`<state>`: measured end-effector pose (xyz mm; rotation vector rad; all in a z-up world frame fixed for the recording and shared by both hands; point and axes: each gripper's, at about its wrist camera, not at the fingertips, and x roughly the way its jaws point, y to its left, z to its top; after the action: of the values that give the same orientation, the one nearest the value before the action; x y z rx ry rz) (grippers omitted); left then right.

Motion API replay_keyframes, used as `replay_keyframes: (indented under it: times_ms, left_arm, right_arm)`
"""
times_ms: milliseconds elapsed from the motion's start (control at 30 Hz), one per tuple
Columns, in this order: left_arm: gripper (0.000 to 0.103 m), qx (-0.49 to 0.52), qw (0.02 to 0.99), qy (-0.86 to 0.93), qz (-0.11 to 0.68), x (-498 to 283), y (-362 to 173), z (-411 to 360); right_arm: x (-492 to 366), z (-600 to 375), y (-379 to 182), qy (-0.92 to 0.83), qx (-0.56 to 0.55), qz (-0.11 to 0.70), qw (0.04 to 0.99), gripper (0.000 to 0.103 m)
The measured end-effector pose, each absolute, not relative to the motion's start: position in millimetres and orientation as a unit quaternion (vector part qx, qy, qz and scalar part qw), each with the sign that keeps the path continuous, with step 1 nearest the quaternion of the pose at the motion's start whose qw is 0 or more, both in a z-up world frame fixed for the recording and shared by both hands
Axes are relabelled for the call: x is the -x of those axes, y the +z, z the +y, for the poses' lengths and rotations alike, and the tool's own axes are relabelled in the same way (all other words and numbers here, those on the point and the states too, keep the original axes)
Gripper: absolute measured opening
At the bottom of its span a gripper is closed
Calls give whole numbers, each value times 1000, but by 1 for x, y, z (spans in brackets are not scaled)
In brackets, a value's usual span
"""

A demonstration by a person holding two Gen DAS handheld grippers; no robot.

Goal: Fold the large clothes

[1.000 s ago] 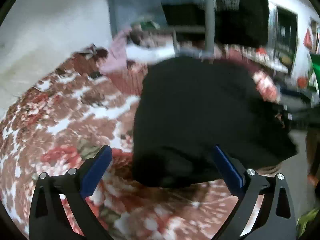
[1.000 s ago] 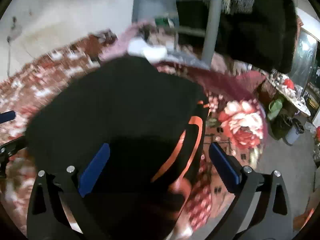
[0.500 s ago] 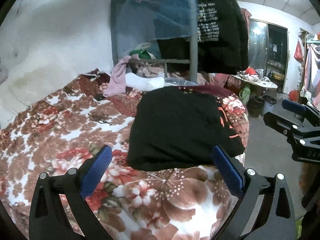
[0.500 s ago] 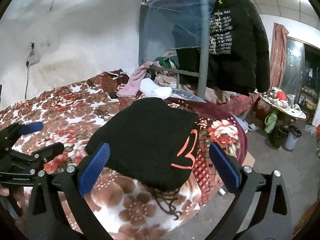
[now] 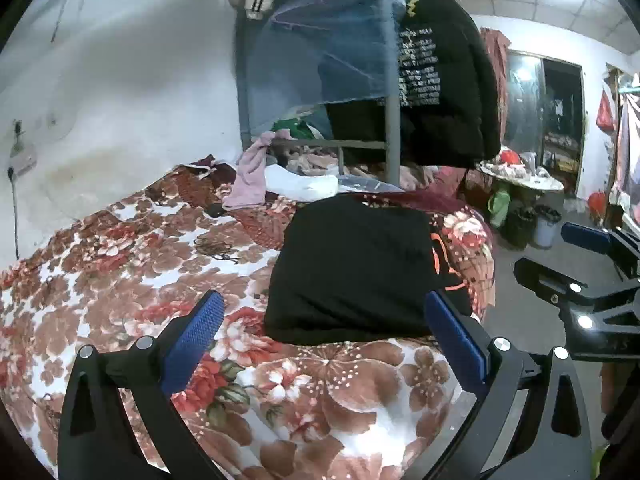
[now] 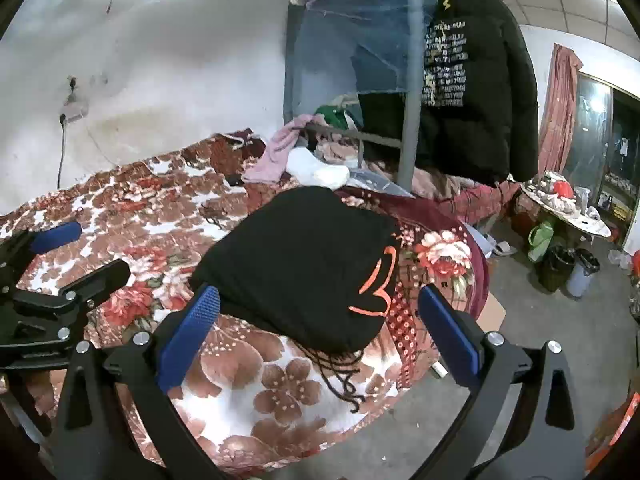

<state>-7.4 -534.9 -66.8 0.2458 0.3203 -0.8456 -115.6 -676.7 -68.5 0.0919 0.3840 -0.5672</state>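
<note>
A: Folded black garment (image 5: 356,268) with orange print, lying flat on floral blanket (image 5: 120,264), close to bed's outer corner. Loose black cords (image 6: 344,376) trailing from near edge.

B: Left gripper (image 5: 326,344) spread wide, empty, held back from garment's near edge. Right gripper (image 6: 318,334) likewise parted, grasping nothing, clear of the cloth.

A: Behind: pink cloth (image 6: 276,156), white bundle (image 6: 316,170), black printed jacket (image 6: 472,92) hanging from grey post (image 6: 408,128).
</note>
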Motion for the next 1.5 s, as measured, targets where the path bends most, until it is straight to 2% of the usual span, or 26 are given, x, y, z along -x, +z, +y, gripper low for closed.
replay_keyframes:
  times_ms: [300,733,1500]
  left_arm:
    - [98,-115,898,-401,136,21,-66,-531]
    - [98,-106,897,-400,155,18,-79,-543]
    - [98,-115,897,-399,155,18,-80,-549]
  right_arm:
    - [122,-668,-69,-267,-30,174,947,98]
    - [130,-688,-80,-268,-63,168,947,98]
    - [124,-696,-80,-244,-50,166,954,98]
